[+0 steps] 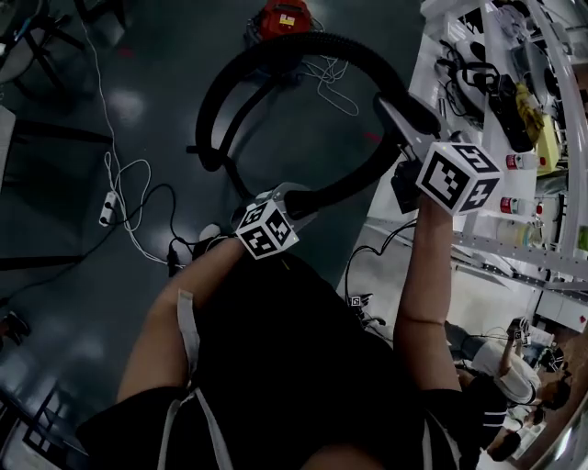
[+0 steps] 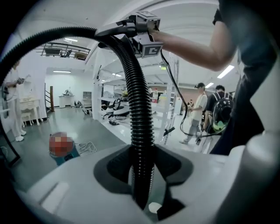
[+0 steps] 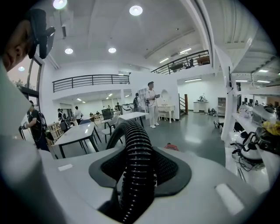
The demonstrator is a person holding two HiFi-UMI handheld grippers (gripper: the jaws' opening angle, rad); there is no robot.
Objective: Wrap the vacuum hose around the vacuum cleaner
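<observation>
1. Left tool (image 1: pixel 292 200) of mine is clamped on the black ribbed plastic vacuum hose (image 1: pixel 276 50). In the left gripper view (image 2: pixel 142 175) the hose (image 2: pixel 140 109) stands between the two dark pads, which press on it from either side, and then climbs away towards my other hand.
2. My right tool (image 1: pixel 397 115) is closed on the same hose further along. In the right gripper view (image 3: pixel 138 175) the hose (image 3: pixel 140 148) fills the gap between the jaws and bends forward over them.
3. In the head view the left tool sits low and close to my body, while the right one is held out on a stretched arm.
4. Between and beyond the two grips the hose makes one wide loop, held up over the dark glossy floor (image 1: pixel 83 303).
5. The red vacuum cleaner (image 1: pixel 283 16) stands on the floor at the top edge of the head view, well apart from both tools, with the loop of hose between me and it.
6. A thin white cable (image 1: pixel 115 174) trails over the floor to the left.
7. A white shelf rack (image 1: pixel 551 248) holding small items stands at the right, just beside my right tool.
</observation>
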